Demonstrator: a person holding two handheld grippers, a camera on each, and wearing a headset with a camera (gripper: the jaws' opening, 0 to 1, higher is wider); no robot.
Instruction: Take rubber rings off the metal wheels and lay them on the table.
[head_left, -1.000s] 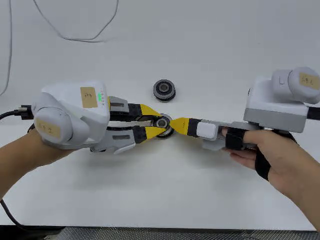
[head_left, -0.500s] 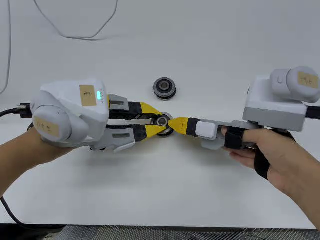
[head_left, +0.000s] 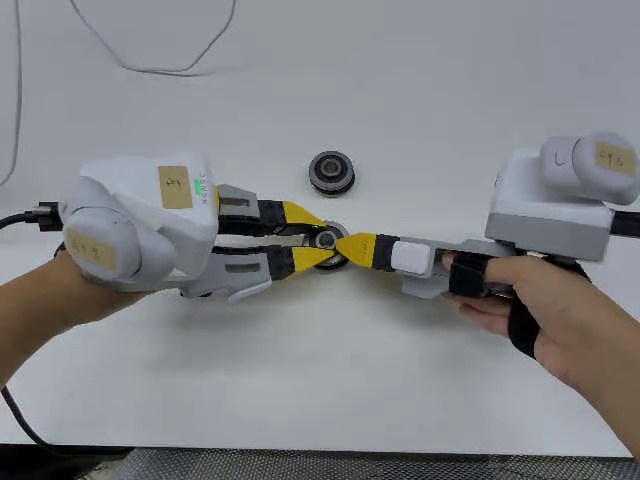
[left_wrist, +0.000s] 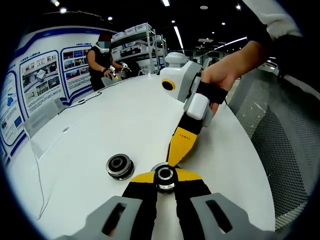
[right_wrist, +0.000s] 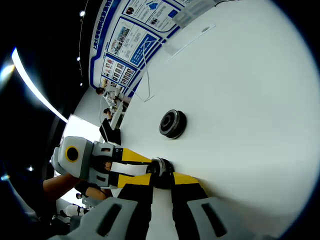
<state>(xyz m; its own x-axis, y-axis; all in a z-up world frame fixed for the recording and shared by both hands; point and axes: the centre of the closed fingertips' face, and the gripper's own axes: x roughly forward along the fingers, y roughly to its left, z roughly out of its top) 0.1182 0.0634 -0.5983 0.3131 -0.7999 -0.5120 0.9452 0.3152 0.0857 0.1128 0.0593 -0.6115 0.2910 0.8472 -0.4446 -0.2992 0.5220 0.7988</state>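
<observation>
In the head view we see the left gripper (head_left: 318, 243) clamped on a wheel (head_left: 326, 241) at mid-table (head_left: 330, 370). The right gripper (head_left: 346, 245) meets it tip to tip. A second wheel (head_left: 331, 172) lies beyond, apart. In the left gripper view our jaws pinch the wheel on both sides. In the right gripper view our jaws, nearly together, close on its rim.
</observation>
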